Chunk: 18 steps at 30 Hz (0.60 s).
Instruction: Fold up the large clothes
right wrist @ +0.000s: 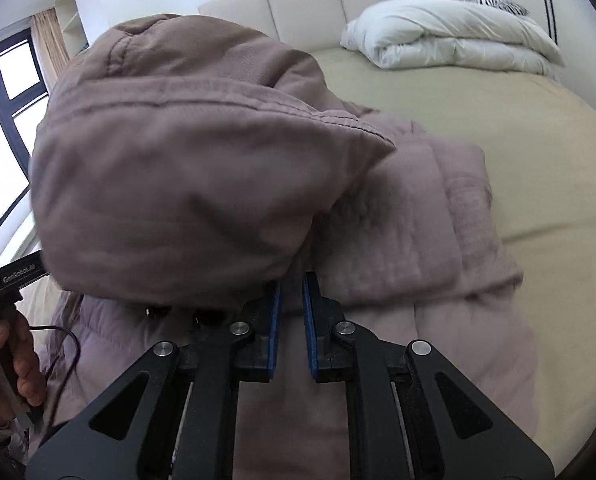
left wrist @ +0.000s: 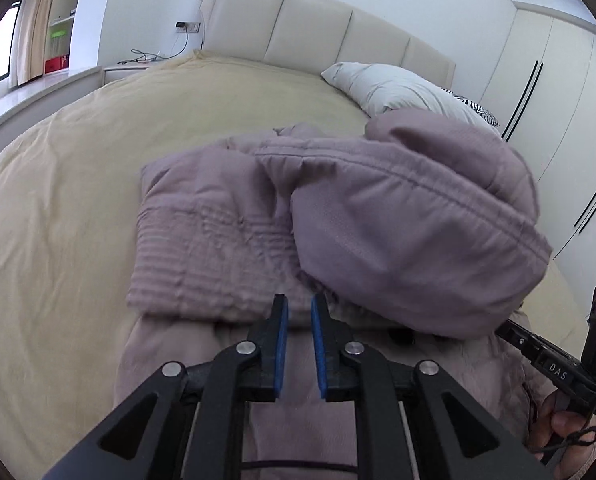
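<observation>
Two views show one mauve padded coat on a bed.

From the left wrist, the coat (left wrist: pixel 217 232) lies in the middle of the frame on the beige bedspread (left wrist: pixel 57 200), its quilted body folded into a rough block at centre left. Its hood (left wrist: pixel 410 232) bulges up at centre right, lifted off the rest of the garment. The left tongs (left wrist: pixel 298 316) sit at the lower centre, blue pads nearly together with only a thin gap, and nothing is clamped between them; their tips hover at the near edge of the folded block. At the lower right edge the other tool's black body and a hand (left wrist: pixel 558 420) holding it come into view. A white pillow (left wrist: pixel 398 88) rests at the upper right, against the cream headboard (left wrist: pixel 298 24).

From the right wrist, the hood (right wrist: pixel 177 168) fills the left and centre of the frame, raised and slightly blurred. The coat's folded body (right wrist: pixel 438 220) spreads to the right below it. The right tongs (right wrist: pixel 291 292) are at lower centre, pads close together with a narrow gap; the left pad's tip is tucked under the hood's edge, but I cannot tell whether cloth is pinched. A hand (right wrist: pixel 5 360) shows at lower left. A white duvet (right wrist: pixel 458 36) lies at the upper right.
</observation>
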Motion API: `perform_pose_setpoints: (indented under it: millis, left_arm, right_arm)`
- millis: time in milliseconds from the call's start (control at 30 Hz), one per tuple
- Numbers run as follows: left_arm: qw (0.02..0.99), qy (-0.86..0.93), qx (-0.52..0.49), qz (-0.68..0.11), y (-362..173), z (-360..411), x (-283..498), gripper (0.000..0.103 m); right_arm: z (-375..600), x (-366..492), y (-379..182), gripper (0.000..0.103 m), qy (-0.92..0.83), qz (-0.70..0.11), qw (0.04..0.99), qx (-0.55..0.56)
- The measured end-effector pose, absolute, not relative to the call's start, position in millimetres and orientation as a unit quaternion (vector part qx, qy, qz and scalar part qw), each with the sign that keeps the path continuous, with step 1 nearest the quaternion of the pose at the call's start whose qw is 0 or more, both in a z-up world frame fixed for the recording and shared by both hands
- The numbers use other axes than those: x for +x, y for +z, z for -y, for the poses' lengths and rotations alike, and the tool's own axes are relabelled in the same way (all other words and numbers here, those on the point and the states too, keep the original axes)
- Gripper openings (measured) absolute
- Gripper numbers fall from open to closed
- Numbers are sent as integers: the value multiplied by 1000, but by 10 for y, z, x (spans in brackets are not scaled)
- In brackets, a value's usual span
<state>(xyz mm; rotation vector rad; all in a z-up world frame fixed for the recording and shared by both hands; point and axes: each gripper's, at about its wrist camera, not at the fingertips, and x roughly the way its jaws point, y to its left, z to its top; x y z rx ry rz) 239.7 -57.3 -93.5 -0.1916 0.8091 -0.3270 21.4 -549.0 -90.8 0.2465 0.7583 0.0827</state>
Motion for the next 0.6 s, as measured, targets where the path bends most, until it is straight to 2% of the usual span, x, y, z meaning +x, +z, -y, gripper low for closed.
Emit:
perform_pose_setpoints:
  millis: [200, 233, 333, 467, 600]
  left_arm:
    - [911, -170, -112, -360, -469, 463, 2411, 19]
    - [912, -184, -109, -349, -335, 550, 2440, 25]
    - [915, -223, -63, -331, 10, 896, 2657, 57]
    - [911, -235, -17, -338, -9, 1335, 3014, 57]
    - [898, -216, 12, -383, -407, 1523, 3308, 57]
  right_arm:
    - [5652, -212, -695, 11, 29, -348, 924, 153]
    - [5700, -180, -605, 11, 31, -337, 928, 154]
    - [5775, -57, -321, 12, 48, -309, 938, 151]
    - [5674, 331, -56, 13, 76, -303, 940, 137]
    - [5602, 726, -208, 13, 62, -345, 930, 111]
